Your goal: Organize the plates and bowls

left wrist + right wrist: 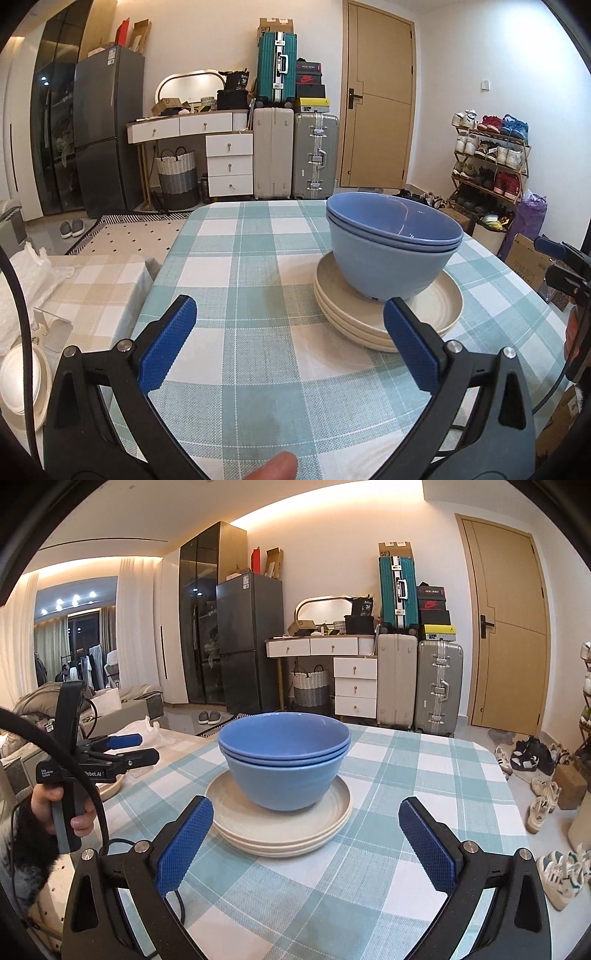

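1. Nearest the left wrist camera, the left gripper (290, 325) hangs over the table with its black plastic arms spread wide; its blue fingers (168, 347) have a knurled, rubbery face and hold nothing.
2. A bare fingertip (275, 467) pokes into the bottom edge of that view.
3. The right gripper (306, 834) is of the same make, its textured blue pads (184, 843) also wide apart and empty, aimed at the crockery.
4. Under both lies the woven tablecloth checked in pale green and white (240, 266), flat over a table with rounded corners.
5. Near the table's middle sits the stack of round cream plates (280, 830), matte, with ridged rims; it looks like three, though the lower edges merge.
6. On the top plate stand the nested blue bowls (284, 768), smooth, deep and round, upright, with three rims showing one inside another.
7. In the left wrist view the stack sits just beyond the right-hand finger, apart from it.
8. At the left side of the right wrist view a hand (61, 808) grips the left tool's grey handle.
9. Farther back stand hard-shell suitcases (437, 683), a white chest of drawers (354, 686) and a tan wooden door (506, 627).
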`<action>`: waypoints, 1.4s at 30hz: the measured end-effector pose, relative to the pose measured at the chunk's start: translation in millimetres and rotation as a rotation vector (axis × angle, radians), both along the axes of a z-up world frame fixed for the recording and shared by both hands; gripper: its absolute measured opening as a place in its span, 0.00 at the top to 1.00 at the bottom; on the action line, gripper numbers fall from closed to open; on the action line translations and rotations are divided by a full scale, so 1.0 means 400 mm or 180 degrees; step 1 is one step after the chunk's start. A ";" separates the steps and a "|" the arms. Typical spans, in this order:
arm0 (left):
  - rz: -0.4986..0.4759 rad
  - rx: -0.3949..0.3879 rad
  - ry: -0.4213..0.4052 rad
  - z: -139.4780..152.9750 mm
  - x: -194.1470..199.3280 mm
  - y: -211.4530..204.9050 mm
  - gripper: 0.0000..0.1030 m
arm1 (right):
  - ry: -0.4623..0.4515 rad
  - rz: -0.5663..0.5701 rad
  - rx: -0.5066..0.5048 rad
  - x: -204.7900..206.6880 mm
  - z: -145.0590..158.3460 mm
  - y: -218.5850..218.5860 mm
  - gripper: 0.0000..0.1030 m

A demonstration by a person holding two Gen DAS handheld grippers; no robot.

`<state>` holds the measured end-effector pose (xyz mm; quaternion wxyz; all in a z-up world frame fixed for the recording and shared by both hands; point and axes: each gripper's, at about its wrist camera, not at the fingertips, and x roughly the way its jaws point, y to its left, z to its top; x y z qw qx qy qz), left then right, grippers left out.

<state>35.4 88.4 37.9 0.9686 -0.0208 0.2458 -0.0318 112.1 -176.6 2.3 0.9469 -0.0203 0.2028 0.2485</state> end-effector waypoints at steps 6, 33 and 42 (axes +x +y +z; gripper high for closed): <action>-0.0054 -0.0010 -0.0015 -0.022 -0.006 -0.005 0.02 | 0.0044 -0.0006 0.0025 -0.006 -0.023 -0.005 0.01; -0.0226 0.0036 -0.0306 -0.071 -0.012 -0.061 0.02 | -0.0035 -0.0022 0.0106 -0.017 -0.075 -0.003 0.01; -0.0236 0.0010 -0.0344 -0.071 -0.018 -0.055 0.02 | -0.0072 -0.0022 0.0093 -0.016 -0.081 0.001 0.00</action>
